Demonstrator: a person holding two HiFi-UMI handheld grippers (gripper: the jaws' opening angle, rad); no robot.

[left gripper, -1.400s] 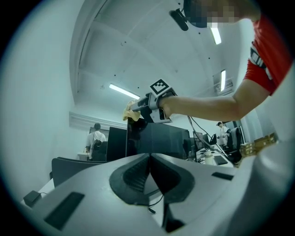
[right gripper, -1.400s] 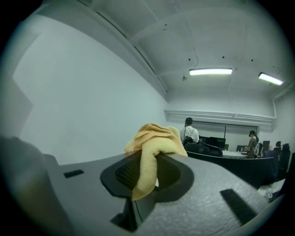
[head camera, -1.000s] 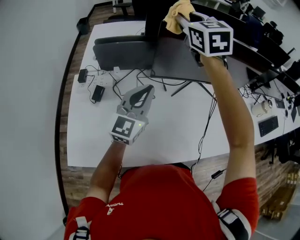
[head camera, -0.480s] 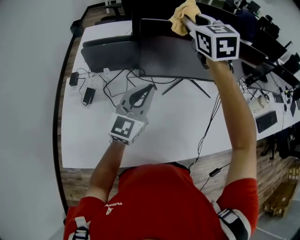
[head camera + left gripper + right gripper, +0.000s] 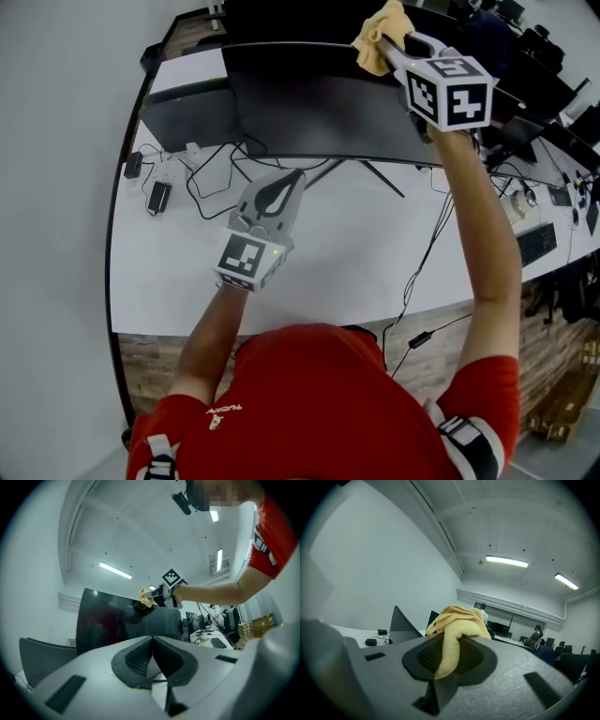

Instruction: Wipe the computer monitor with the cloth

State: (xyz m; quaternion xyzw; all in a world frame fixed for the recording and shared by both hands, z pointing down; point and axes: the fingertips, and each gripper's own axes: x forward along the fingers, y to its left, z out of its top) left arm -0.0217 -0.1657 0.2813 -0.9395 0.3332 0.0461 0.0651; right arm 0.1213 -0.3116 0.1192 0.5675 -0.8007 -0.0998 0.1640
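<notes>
Head view: two tongs, one cloth, one monitor. The right tongs [image 5: 396,42], at the upper right of the frame, hold the yellow cloth [image 5: 380,39] on the top edge of the dark monitor [image 5: 319,103]. The left tongs [image 5: 298,178] hover at the centre, over the white worktop [image 5: 356,262].

Left gripper view: the jaws are pressed together with nothing between them. The monitor stands behind.

Right gripper view: the jaws are clenched on the cloth, and it bulges up above them.

White table [image 5: 337,253], curved front edge; computer monitor [image 5: 319,103] on thin splayed legs at the far side; second dark screen [image 5: 183,117] left of it; power strip [image 5: 172,172], black adapter [image 5: 157,195], tangled cables [image 5: 220,178] at left; one long cable [image 5: 427,246] trailing over the front edge.
</notes>
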